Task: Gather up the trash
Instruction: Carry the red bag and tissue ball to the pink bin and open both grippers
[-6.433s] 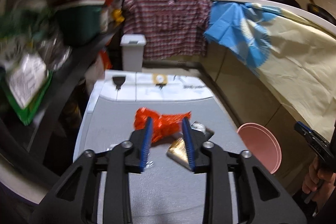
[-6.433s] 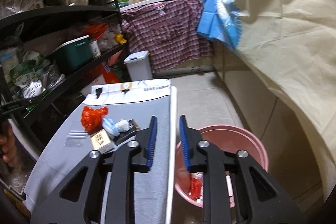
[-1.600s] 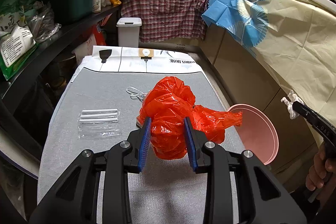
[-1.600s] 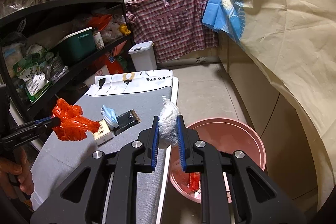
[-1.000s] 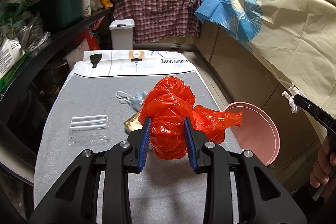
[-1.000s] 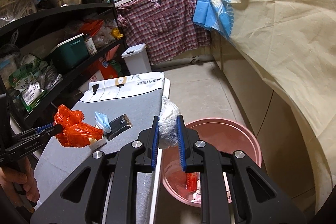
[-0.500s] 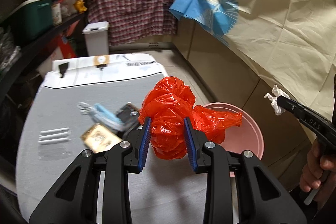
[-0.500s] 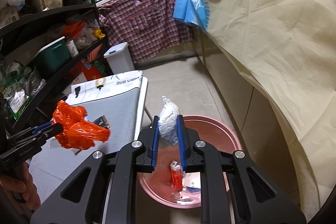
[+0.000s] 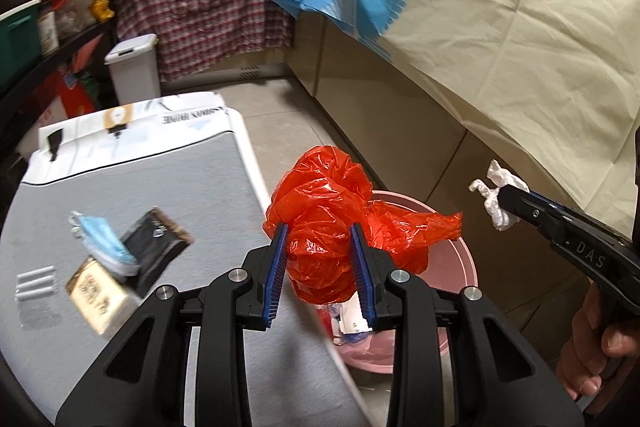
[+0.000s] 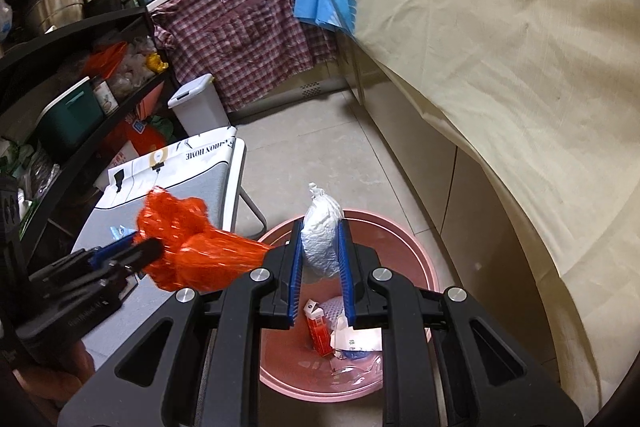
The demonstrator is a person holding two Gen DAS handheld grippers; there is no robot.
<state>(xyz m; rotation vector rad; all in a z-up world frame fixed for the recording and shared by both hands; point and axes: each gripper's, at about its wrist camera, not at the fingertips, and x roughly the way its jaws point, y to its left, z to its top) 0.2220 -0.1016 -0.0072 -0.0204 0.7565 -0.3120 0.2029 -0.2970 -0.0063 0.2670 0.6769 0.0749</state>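
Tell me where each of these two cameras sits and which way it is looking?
Left wrist view: on the left gripper, looking past its fingers clamping the red plastic bag toward the grey table; the right hand shows.
Right wrist view: on the right gripper, looking down over the white wad into the pink basin.
Both see bag, wad, basin, table and the other gripper.

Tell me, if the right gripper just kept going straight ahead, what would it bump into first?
Probably the far inner wall of the pink basin below it, though depth is unclear; the right gripper holds a white wad.
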